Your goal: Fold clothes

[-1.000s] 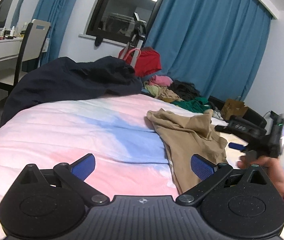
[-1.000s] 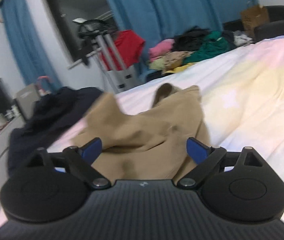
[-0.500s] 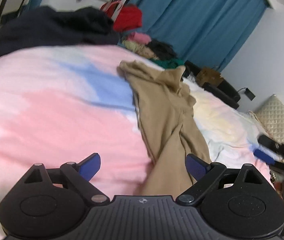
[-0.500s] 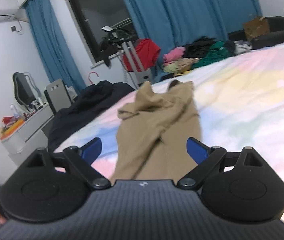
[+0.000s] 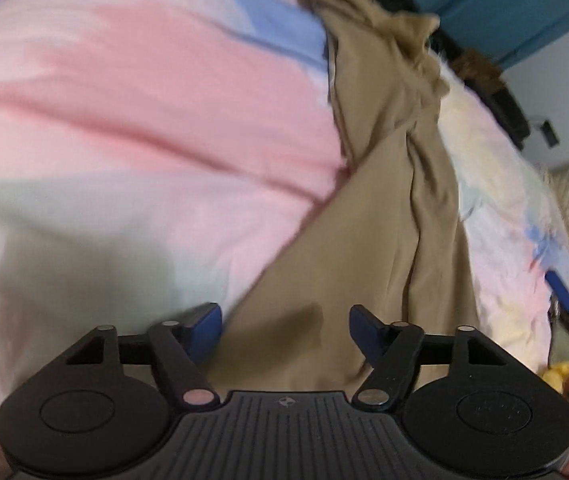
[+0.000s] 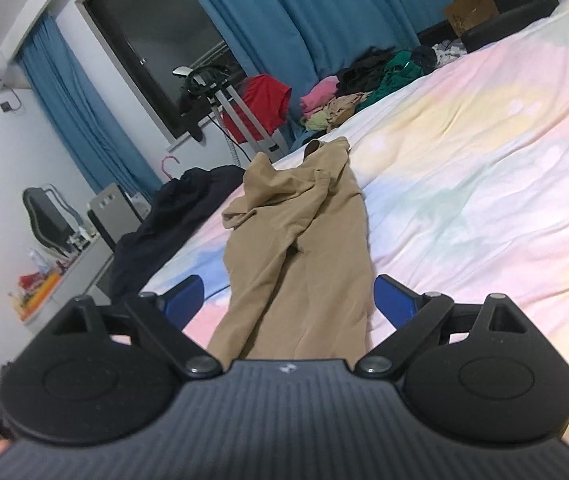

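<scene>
A long tan garment (image 5: 396, 208) lies stretched lengthwise on the pastel pink, blue and yellow bedspread (image 5: 144, 120). My left gripper (image 5: 284, 326) tilts down over its near end. The jaws are closing with the tan cloth between the blue pads (image 5: 206, 326), which do not press on it. In the right wrist view the same tan garment (image 6: 304, 240) runs away from me. My right gripper (image 6: 289, 300) stands open over its near end, and the cloth lies below the gap. At the right edge of the left wrist view, a hand holds the right gripper (image 5: 564, 294).
A dark navy garment (image 6: 172, 216) is heaped at the bed's far left edge. Behind the bed are a pile of coloured clothes (image 6: 364, 84), a red garment on a rack (image 6: 264, 100), a cardboard bag (image 6: 470, 12) and blue curtains. A white desk (image 6: 72, 276) stands at the left.
My left gripper has tipped downward and come closer to the tan garment's near end, and its jaws have narrowed. My right gripper has swung to the garment's near end, staying open.
</scene>
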Demonstrator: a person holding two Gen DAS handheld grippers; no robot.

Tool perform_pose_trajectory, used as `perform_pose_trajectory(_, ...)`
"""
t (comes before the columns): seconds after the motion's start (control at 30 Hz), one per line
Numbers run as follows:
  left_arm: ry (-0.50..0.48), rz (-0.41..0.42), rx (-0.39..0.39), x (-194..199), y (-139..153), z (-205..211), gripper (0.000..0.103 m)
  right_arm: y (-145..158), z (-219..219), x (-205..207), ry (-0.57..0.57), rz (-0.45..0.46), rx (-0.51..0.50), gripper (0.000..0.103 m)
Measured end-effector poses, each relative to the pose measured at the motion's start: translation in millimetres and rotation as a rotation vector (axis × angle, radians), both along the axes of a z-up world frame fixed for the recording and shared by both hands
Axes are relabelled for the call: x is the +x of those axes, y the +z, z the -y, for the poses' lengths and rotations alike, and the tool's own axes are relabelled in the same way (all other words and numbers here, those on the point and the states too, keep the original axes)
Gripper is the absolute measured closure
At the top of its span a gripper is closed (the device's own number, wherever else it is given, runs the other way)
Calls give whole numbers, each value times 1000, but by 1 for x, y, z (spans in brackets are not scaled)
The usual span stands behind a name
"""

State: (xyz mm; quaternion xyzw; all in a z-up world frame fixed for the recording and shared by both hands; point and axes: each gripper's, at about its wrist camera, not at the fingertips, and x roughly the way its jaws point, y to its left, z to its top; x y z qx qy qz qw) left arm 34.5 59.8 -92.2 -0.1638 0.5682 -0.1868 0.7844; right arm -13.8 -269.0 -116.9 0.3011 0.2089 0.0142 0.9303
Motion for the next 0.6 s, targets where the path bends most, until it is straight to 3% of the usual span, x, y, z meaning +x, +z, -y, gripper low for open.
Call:
perform_pose_trajectory(0.03, -12, -7, 28, -3, 0, 3, 39, -1, 1, 1, 3, -1, 7, 10)
perform_pose_trajectory(0.13, -54, 8, 139, -10, 4, 16, 62, -3, 4, 3, 10, -5, 32, 10)
perform_pose_trajectory(0.2, -78, 56, 214, -17, 10, 24, 95, -4, 6, 2, 14, -6, 44, 10)
perform_pose_trajectory(0.27, -102, 141, 261, -29, 22, 31, 100, -3, 8, 0, 13, -2, 52, 10)
perform_pose_trajectory(0.4, -183, 406, 337, -76, 61, 53, 100, -2, 12, -4, 4, 4, 55, 10)
perform_pose_trajectory(0.5, -299, 570, 368, -117, 81, 80, 101, 0, 13, -6, -10, 13, 42, 10)
perform_pose_trajectory(0.6, -472, 656, 397, -147, 81, 119, 101, 2, 14, -6, -19, 22, 24, 10)
